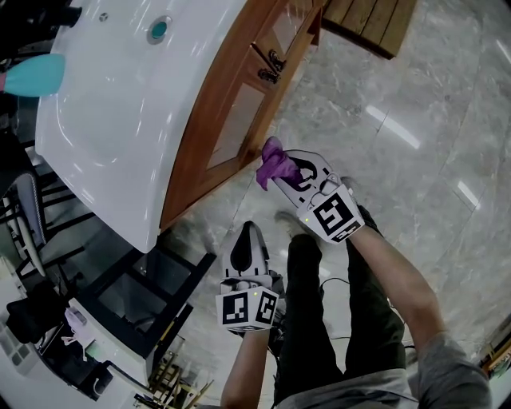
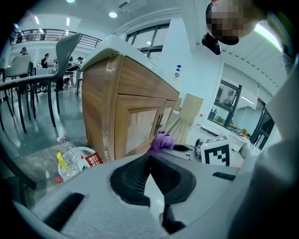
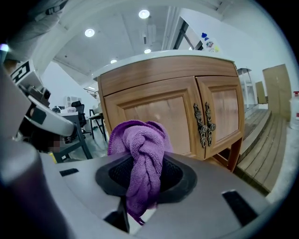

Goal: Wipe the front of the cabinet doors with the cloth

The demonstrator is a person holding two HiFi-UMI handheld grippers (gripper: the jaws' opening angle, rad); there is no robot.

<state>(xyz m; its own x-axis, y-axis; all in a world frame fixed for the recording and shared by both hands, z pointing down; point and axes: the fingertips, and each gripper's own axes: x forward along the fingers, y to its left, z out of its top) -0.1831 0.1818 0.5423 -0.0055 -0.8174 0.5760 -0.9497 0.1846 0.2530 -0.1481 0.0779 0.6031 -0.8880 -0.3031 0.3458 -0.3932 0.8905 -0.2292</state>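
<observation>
I've got the right gripper (image 1: 281,170) clenched on the purple cloth (image 3: 140,158), bunched just in front of a cabinet door (image 3: 154,114) — contact I can't confirm. The left gripper (image 1: 247,236) hangs low, jaws together on nothing. I'd call this the approach; next I'd press the cloth to the panel and sweep toward the handles (image 3: 203,123)

Grey sleeve (image 1: 452,375); dark trousers (image 1: 310,319); left gripper (image 1: 249,232), right gripper (image 1: 283,177) white, black-marked.

Glossy grey marble floor (image 1: 447,96), ceiling spotlights (image 3: 144,14)
</observation>
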